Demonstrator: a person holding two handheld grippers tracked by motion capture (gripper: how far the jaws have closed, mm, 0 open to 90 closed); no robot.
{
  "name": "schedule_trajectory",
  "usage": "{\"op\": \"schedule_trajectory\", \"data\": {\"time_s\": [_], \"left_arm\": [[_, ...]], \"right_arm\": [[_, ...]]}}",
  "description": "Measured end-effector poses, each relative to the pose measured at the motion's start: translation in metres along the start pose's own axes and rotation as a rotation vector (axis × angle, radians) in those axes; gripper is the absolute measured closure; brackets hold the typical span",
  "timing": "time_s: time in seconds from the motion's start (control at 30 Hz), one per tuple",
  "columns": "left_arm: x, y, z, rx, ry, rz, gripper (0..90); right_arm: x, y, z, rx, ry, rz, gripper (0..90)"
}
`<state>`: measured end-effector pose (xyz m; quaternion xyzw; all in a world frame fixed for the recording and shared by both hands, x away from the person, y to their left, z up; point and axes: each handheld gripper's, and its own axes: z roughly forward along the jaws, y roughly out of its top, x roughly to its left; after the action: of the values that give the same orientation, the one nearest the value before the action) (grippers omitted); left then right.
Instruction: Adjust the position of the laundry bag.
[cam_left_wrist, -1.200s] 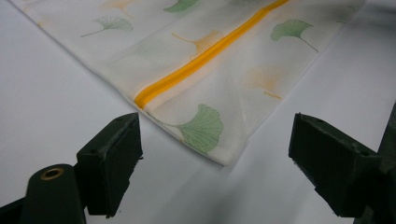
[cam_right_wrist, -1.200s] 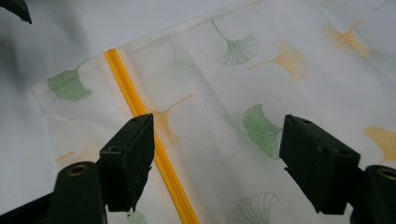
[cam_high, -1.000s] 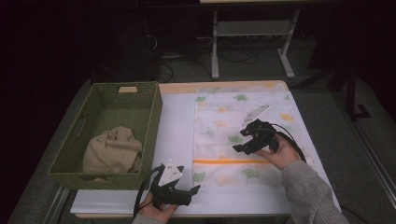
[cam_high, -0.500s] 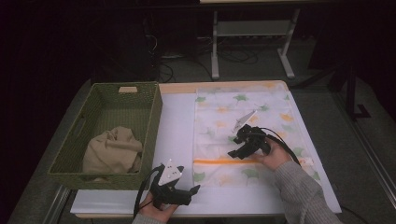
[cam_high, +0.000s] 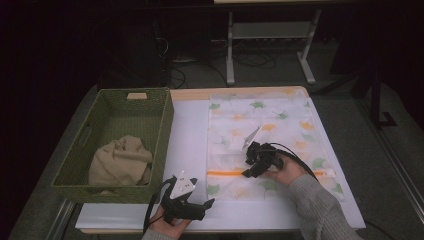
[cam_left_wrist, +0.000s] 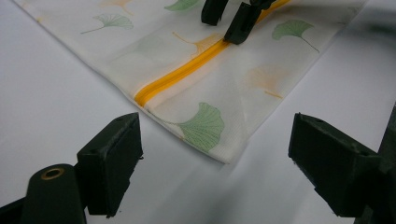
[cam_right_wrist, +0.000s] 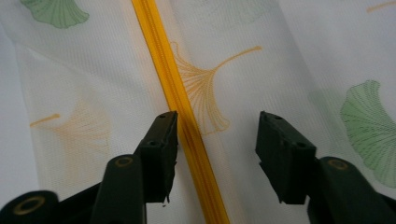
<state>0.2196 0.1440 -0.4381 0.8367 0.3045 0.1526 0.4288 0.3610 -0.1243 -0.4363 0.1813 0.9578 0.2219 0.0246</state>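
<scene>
Bag: mesh laundry bag (cam_high: 270, 140) printed with ginkgo leaves, lying flat on the right half of the table (cam_high: 187, 135), its near edge toward the person.
Zipper: orange zipper (cam_high: 227, 173) runs across the bag near that edge; it looks shut along the stretch that the gripper views show. No pull is visible, so I cannot tell where it sits.
Why flat: spread out like this, the zipper line lies exposed and easy to reach from above; that is likely why the bag is smoothed rather than bunched.
Right gripper: right gripper (cam_high: 248, 172) is down on the bag, tips at the zipper. In its own view the jaws straddle the zipper (cam_right_wrist: 180, 109), half apart; they have just been closing, with mesh and zipper between them but not yet pinched.
Right hand pose: forearm comes in from the lower right, the gripper tilted forward and down.
Left gripper: left gripper (cam_high: 202, 206) is held low at the near table edge, jaws wide and empty, pointed at the bag's near left corner (cam_left_wrist: 219, 154), seemingly waiting to hold it steady.
Basket: green woven basket (cam_high: 162, 117) stands left of the bag, with a beige cloth (cam_high: 122, 160) bundled inside, probably what goes in the bag.
</scene>
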Motion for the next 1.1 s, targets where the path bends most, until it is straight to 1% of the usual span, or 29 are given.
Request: {"op": "schedule_trajectory", "data": {"time_s": [0.03, 0.07, 0.27, 0.3, 0.33, 0.5, 0.6, 0.83, 0.93, 1.1], "left_arm": [[0.0000, 0.0000, 0.0001, 0.000, 0.000, 0.000, 16.7], [-0.0001, 0.0000, 0.0002, 0.001, 0.001, 0.001, 16.7], [-0.0010, 0.0002, 0.0005, 0.002, 0.001, 0.003, 16.7], [-0.0011, 0.0002, 0.0005, 0.002, 0.001, 0.003, 16.7], [-0.0011, 0.0002, 0.0006, 0.002, 0.001, 0.003, 16.7], [-0.0010, -0.0001, 0.0012, 0.004, 0.000, 0.002, 16.8], [-0.0012, 0.0000, 0.0014, 0.004, 0.000, 0.002, 16.8], [-0.0015, 0.0000, 0.0013, 0.004, 0.000, 0.003, 16.7], [-0.0010, 0.0000, 0.0009, 0.003, 0.001, 0.003, 16.8], [-0.0010, 0.0001, 0.0007, 0.001, 0.002, 0.001, 16.8]], "right_arm": [[0.0004, 0.0005, 0.0003, 0.001, -0.006, -0.011, 48.4], [0.0016, 0.0012, 0.0003, 0.005, -0.009, -0.004, 49.8], [0.0039, 0.0038, -0.0001, 0.021, 0.011, -0.017, 63.3], [0.0038, 0.0039, 0.0000, 0.019, 0.012, -0.016, 67.5], [0.0040, 0.0038, 0.0000, 0.021, -0.003, -0.020, 69.1], [0.0030, 0.0041, 0.0002, 0.019, -0.001, -0.020, 72.9], [0.0033, 0.0045, 0.0005, 0.018, -0.004, -0.028, 75.9], [0.0015, 0.0045, -0.0001, 0.016, 0.005, -0.011, 85.7], [0.0014, 0.0044, -0.0018, 0.014, 0.006, -0.008, 86.7], [0.0040, 0.0043, -0.0091, -0.007, 0.005, -0.014, 86.8]]}}
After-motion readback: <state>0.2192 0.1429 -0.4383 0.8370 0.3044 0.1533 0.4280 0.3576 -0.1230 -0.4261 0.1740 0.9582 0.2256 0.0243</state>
